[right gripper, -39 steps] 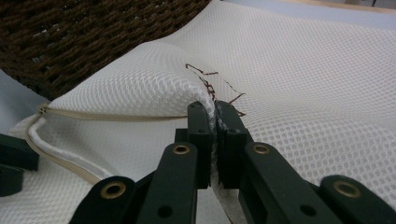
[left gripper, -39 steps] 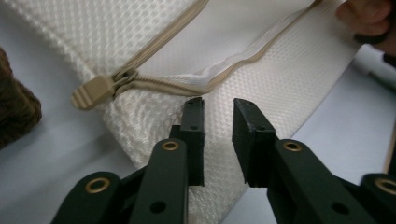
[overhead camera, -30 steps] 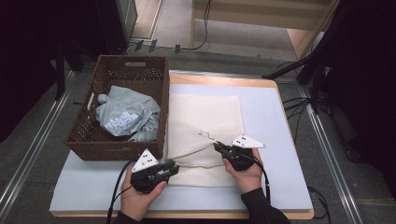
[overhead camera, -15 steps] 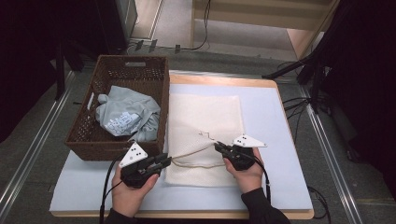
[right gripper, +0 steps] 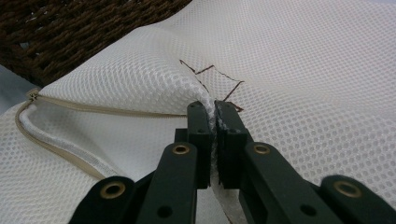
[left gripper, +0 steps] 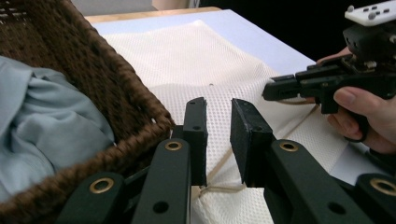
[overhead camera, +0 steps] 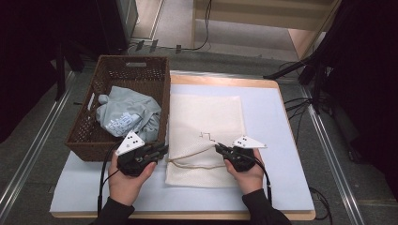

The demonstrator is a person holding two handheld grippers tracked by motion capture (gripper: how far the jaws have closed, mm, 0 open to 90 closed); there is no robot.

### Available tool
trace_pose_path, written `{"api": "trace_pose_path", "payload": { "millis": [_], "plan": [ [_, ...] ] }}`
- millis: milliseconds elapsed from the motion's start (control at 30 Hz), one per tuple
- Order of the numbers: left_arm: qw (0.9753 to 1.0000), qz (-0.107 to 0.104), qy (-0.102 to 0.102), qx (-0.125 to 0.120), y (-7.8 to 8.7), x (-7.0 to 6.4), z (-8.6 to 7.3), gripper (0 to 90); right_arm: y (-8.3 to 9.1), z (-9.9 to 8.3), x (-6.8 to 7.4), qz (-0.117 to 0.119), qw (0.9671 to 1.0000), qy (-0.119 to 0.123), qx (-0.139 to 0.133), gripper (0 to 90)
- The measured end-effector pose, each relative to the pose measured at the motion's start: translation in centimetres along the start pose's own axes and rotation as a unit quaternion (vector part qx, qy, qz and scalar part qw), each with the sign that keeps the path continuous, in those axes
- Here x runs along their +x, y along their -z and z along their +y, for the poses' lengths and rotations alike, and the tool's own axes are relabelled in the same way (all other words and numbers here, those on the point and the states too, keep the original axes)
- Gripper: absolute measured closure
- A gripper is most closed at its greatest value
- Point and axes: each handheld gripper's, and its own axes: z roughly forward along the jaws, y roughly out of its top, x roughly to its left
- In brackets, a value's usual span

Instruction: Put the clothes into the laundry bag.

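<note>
High view first: we see a cream mesh laundry bag [overhead camera: 205,136] lying flat on the pale blue desk [overhead camera: 277,140], just right of a brown wicker basket [overhead camera: 123,108] that holds a crumpled grey garment [overhead camera: 126,116]. Our right claw [overhead camera: 218,148] sits at the near right part of the bag, and in the right gripper view its jaws are pressed together on a pinched-up fold of mesh [right gripper: 212,109], so it is holding the bag's upper layer lifted. Beside that fold we see a thin dark thread squiggle [right gripper: 219,74] on the mesh, and to the left the beige zipper edge [right gripper: 93,109] gapes, showing the bag's mouth partly open. Our left claw [overhead camera: 162,149] rests near the basket's near right corner, at the left edge of the bag; in the left gripper view its jaws stand a narrow gap apart [left gripper: 218,135] with nothing between them, above the mesh and the beige cord. That same view shows the right claw [left gripper: 273,88] farther off, gripping the mesh, with the hand [left gripper: 369,109] around its handle
</note>
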Motion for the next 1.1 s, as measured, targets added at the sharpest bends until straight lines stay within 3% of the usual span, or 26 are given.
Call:
{"api": "trace_pose_path", "payload": {
  "millis": [467, 1100],
  "plan": [
    [0.9998, 0.006, 0.010, -0.017, 0.4, 1.8, 2.2, 76.8, -0.1, 0.0, -0.1, 0.000, 1.0000, 0.001, 0.000, 86.8],
    [0.9982, 0.037, 0.041, -0.024, -1.0, 6.3, 4.8, 72.3, -0.2, -0.1, -0.1, -0.001, 1.0000, 0.002, 0.004, 86.8]
  ]
}}
